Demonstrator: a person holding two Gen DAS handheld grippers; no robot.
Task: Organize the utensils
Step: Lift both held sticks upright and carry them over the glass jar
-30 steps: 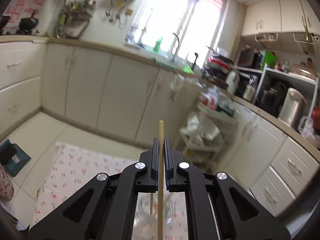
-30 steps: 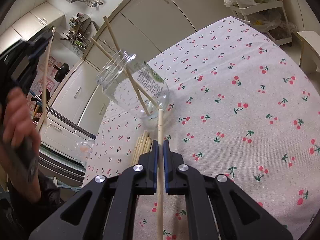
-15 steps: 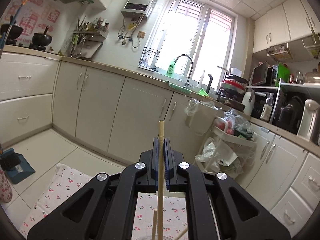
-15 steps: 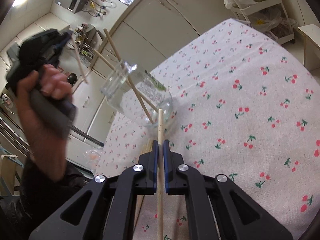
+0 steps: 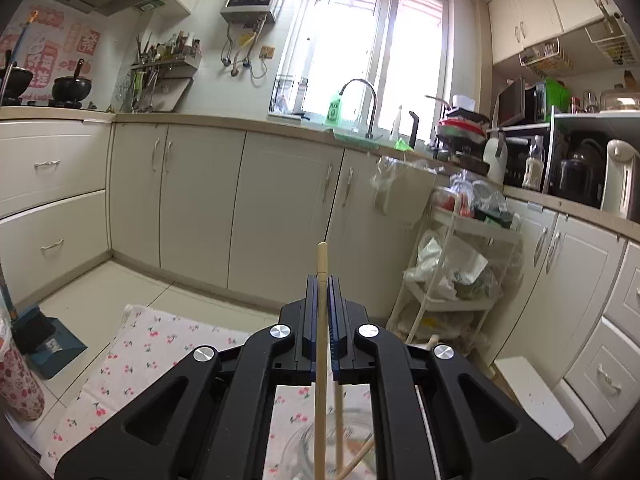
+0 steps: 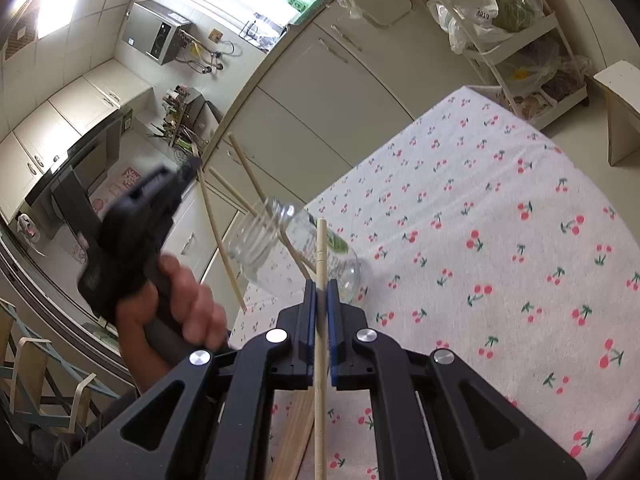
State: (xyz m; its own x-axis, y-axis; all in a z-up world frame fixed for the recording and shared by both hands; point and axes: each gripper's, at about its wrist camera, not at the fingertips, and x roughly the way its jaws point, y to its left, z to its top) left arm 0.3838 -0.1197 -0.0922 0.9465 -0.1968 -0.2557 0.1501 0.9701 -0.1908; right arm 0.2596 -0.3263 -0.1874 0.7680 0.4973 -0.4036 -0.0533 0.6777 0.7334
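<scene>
My left tongs (image 5: 321, 280) are pressed together on a chopstick (image 5: 321, 360); its blunt end sticks out a little past the tips, and the long part runs back under my hand and is cut off by the bottom edge of the left view. Just below and behind those tips I can make out the rim of the glass jar (image 5: 320, 448), blurred, with two more sticks leaning inside it. How deep they sit I cannot tell.

My right tongs (image 6: 321, 280) also pinch a single chopstick (image 6: 321, 340), which likewise runs off the bottom edge. Just ahead of their tips stands the jar (image 6: 296, 248) on the cherry-print cloth (image 6: 500, 260), its mouth tilted to the left by the lens. Left of the jar, my other hand (image 6: 180, 304) grips the black handle of the left tongs (image 6: 188, 168), smeared by motion, so their tips are hard to read from here. The stick they carry hangs down beside the jar's mouth. Under my right tongs lies a bundle of loose chopsticks (image 6: 298, 432), mostly hidden by the black frame.
</scene>
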